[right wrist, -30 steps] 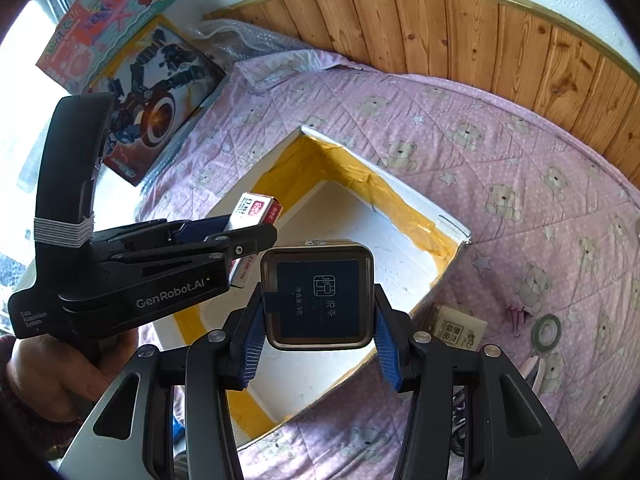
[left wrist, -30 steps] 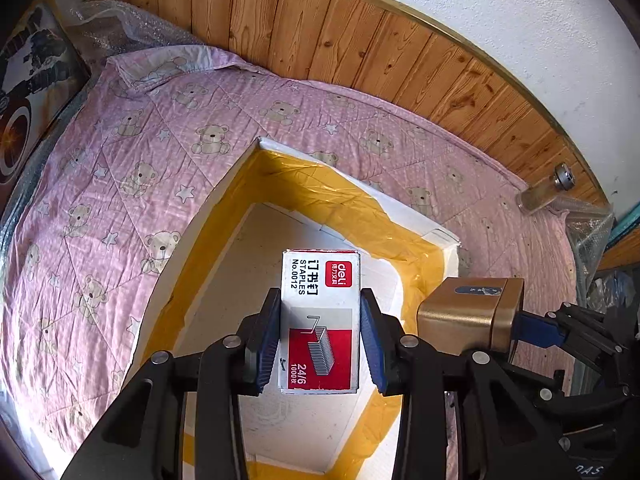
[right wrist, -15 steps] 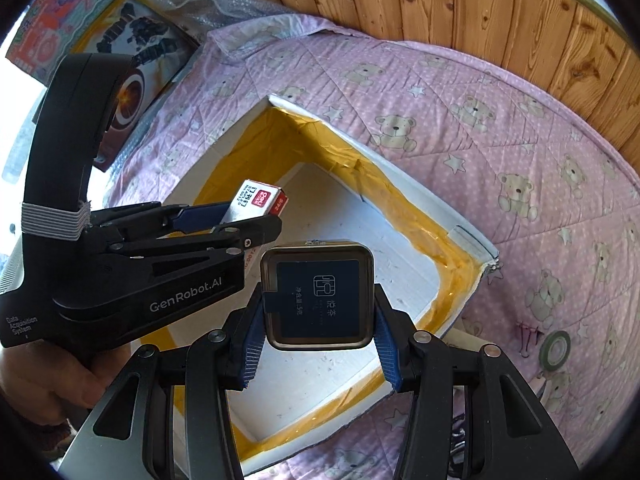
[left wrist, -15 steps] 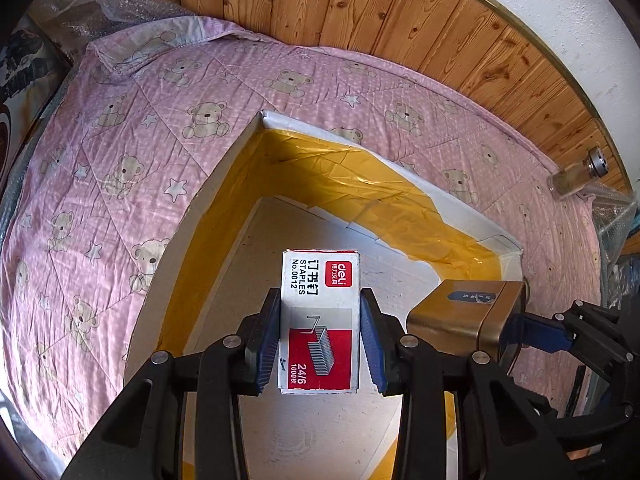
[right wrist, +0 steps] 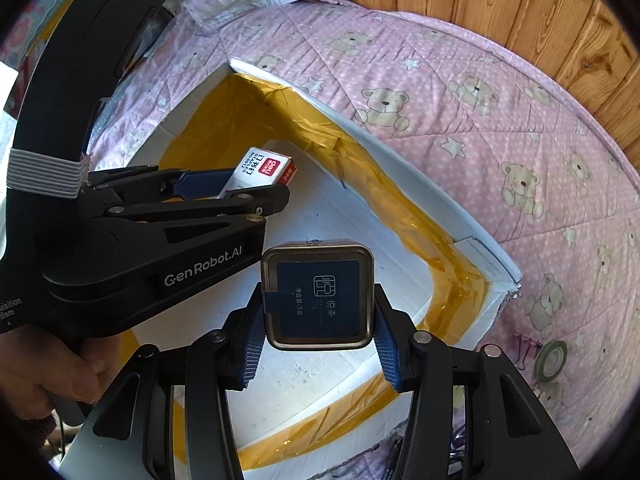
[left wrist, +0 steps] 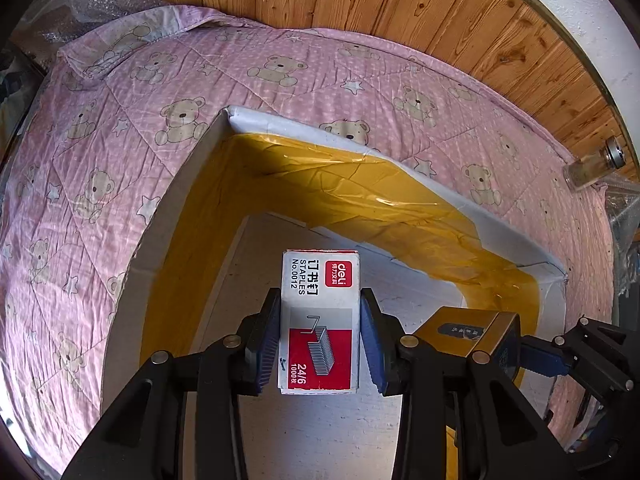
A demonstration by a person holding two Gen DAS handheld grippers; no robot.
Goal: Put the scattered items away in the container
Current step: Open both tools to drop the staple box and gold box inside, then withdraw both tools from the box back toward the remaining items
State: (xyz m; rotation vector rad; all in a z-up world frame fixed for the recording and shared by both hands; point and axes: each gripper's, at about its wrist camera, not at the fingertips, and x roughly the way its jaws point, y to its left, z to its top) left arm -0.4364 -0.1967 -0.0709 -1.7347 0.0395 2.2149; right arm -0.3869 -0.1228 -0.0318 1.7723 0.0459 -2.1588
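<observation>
My left gripper [left wrist: 320, 340] is shut on a white and red staples box [left wrist: 320, 320], held over the floor of a white foam container [left wrist: 304, 128] lined with yellow tape. The right wrist view shows the same staples box [right wrist: 264, 168] in the left gripper [right wrist: 256, 184] above the container's [right wrist: 408, 160] left part. My right gripper [right wrist: 318, 340] is shut on a small square tin [right wrist: 318, 296] with a dark blue lid, also above the container's floor. That tin [left wrist: 468, 332] appears gold-sided at the lower right of the left wrist view.
The container sits on a pink bear-print quilt [left wrist: 120, 120] against a wood-panelled wall [left wrist: 400, 4]. A tape roll [right wrist: 552, 360] lies on the quilt right of the container. A glass jar [left wrist: 592, 164] lies at the far right. A hand [right wrist: 48, 376] holds the left gripper's handle.
Both grippers have moved forward and lower over the container, each still holding its item; the container fills more of both views.
</observation>
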